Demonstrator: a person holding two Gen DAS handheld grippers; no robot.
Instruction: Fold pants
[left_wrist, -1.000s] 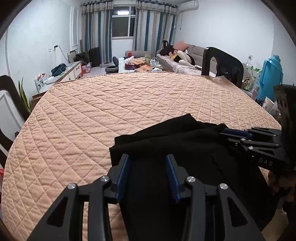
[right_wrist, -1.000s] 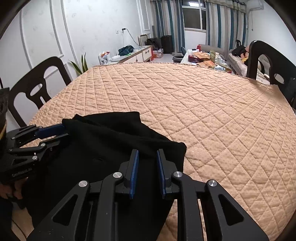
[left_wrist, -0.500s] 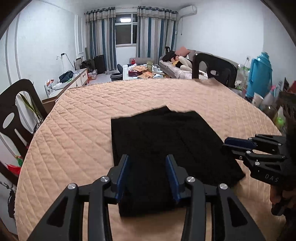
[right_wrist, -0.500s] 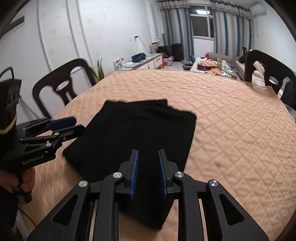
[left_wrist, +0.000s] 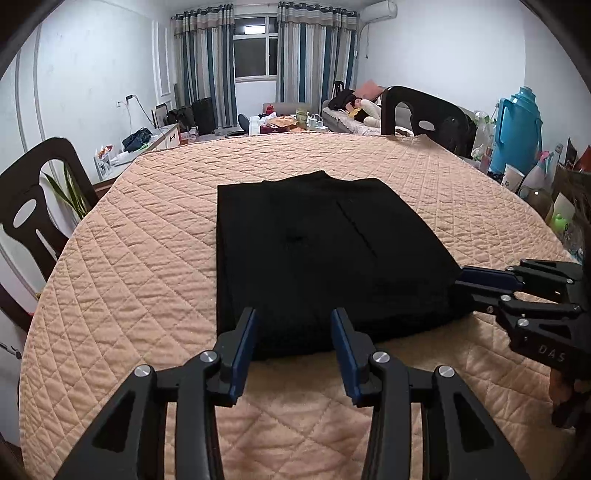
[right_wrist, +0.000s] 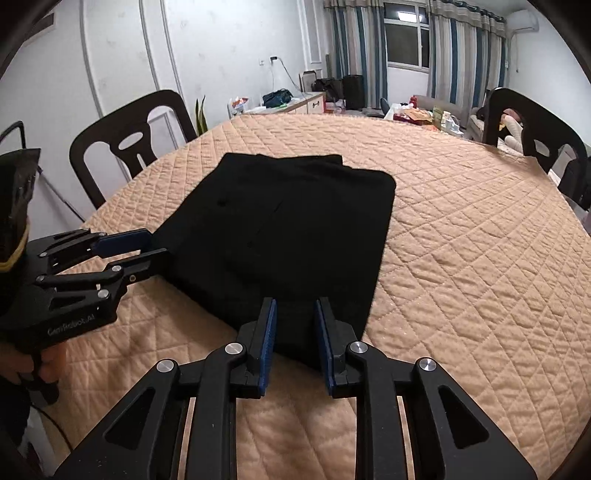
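On the far left a dark chair (left_wrist: 33, 206) stands against the edge of the round table, whose quilted peach cover (left_wrist: 147, 258) fills most of both views. The left gripper (left_wrist: 293, 349) hangs low over the near edge of the table with its blue-padded jaws set moderately wide and nothing between the pads; the near hem of the pants shows in the gap beyond the fingertips, apart from them. The pants (left_wrist: 314, 251) lie flat in the middle of the cover as a black folded rectangle, its long sides running from near to far, with a small uneven flap at the far edge. To the right, the right gripper (right_wrist: 293, 345) sits just off the near right corner of the pants, its jaws standing narrowly apart and empty, having just been opening a little. Farther right a second dark chair (left_wrist: 424, 114) stands at the far rim, and a blue thermos jug (left_wrist: 517, 129) rises beside the table.
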